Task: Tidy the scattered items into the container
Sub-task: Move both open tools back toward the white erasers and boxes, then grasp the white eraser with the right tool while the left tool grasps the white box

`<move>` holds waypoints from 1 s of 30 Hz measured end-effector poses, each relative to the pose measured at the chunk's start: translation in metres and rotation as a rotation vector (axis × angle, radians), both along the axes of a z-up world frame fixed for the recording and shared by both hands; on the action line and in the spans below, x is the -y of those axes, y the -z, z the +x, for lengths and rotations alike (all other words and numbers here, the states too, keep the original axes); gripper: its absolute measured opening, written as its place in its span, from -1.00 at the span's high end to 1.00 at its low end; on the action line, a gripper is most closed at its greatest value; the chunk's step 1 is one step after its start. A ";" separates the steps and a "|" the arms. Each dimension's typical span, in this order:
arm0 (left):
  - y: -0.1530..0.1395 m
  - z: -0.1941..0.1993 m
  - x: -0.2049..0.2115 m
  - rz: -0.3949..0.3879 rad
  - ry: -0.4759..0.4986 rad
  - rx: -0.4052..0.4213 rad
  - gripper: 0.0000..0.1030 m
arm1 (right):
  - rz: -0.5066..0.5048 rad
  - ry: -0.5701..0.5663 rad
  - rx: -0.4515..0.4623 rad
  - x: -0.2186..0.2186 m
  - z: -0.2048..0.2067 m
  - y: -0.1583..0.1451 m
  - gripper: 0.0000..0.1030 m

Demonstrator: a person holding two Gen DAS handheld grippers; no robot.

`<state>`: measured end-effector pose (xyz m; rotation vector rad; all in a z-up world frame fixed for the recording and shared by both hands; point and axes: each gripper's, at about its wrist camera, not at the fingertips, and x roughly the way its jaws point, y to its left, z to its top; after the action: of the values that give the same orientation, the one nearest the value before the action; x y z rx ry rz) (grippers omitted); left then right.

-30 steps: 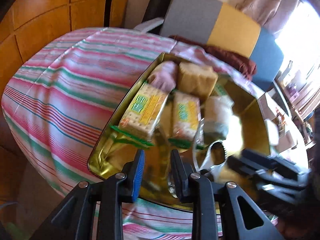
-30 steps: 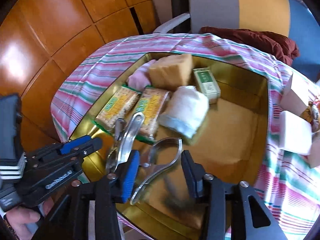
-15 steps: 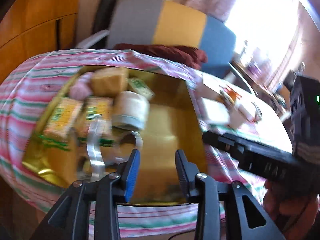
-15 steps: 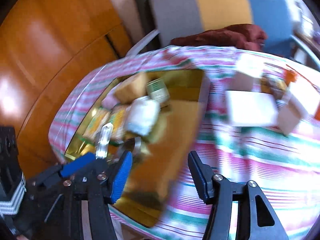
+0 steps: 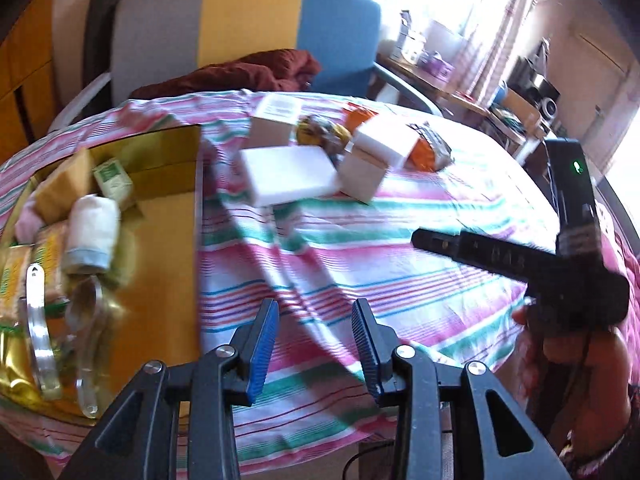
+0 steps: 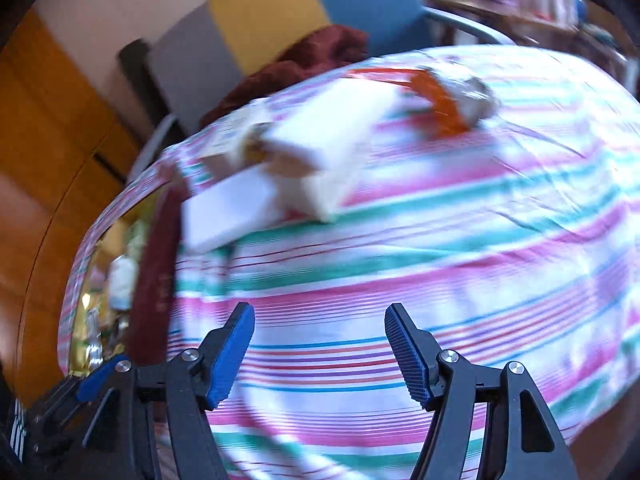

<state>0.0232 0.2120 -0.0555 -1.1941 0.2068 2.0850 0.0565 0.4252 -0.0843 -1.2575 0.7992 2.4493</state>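
**Reaching for the next loose item**

Both our grippers are empty. The left gripper [image 5: 314,344] has its jaws parted over bare striped cloth [image 5: 400,264] with nothing between them. The right gripper [image 6: 320,352] is opening wider, also with only cloth between its pads.

The gold tin [image 5: 168,216] sits at the left end of the table and already holds a roll of white cloth [image 5: 94,232], a small green box [image 5: 114,178], biscuit packets [image 5: 24,264] and metal tongs [image 5: 40,344]. What remains lies in a cluster beyond the tin's right wall: a flat white block [image 5: 288,174], white boxes [image 5: 380,152], and an orange packet [image 5: 428,150], touching or overlapping each other.

We judge the step in hand to be the approach to that cluster. To do it well we should take the flat white block first, since it lies nearest the tin, and grip it across its narrow sides so the neighbours stay put.

The left view shows the tin's contents plainly and the right gripper [image 5: 520,256] from the side. The right view is blurred; it gives the cluster only as smears and the tin [image 6: 152,264] edge-on.
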 end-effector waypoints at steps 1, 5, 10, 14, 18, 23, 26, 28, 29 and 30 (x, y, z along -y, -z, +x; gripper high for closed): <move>0.002 0.001 -0.004 -0.007 0.008 -0.002 0.26 | -0.005 0.020 0.002 -0.010 0.002 0.002 -0.36; 0.008 -0.001 -0.019 -0.033 0.016 -0.028 0.26 | 0.009 0.075 0.011 -0.037 0.005 0.005 -0.40; 0.017 -0.010 -0.039 -0.057 0.008 -0.028 0.26 | 0.049 0.101 0.023 -0.056 0.004 0.006 -0.45; 0.028 -0.016 -0.052 -0.081 0.019 -0.009 0.26 | 0.037 0.128 0.010 -0.066 0.006 0.006 -0.45; 0.046 -0.018 -0.055 -0.101 0.017 0.050 0.26 | 0.023 0.128 -0.037 -0.067 -0.005 -0.005 -0.45; 0.057 -0.022 -0.042 -0.039 -0.023 0.107 0.14 | 0.129 0.069 -0.096 -0.055 -0.055 -0.038 -0.45; 0.057 -0.021 -0.040 -0.034 -0.017 0.104 0.12 | 0.194 0.032 -0.117 -0.049 -0.096 -0.057 -0.61; 0.056 -0.018 -0.040 -0.040 -0.010 0.092 0.10 | 0.253 -0.007 -0.093 -0.046 -0.126 -0.063 -0.75; 0.056 -0.017 -0.040 -0.040 -0.008 0.087 0.08 | 0.294 -0.023 -0.056 -0.044 -0.143 -0.060 -0.75; 0.056 -0.016 -0.040 -0.039 -0.004 0.084 0.08 | 0.323 -0.034 -0.010 -0.045 -0.156 -0.056 -0.75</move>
<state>0.0072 0.2520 -0.1111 -1.3035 0.2073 2.0383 -0.0997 0.4697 -0.0288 -1.1452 0.3640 2.4854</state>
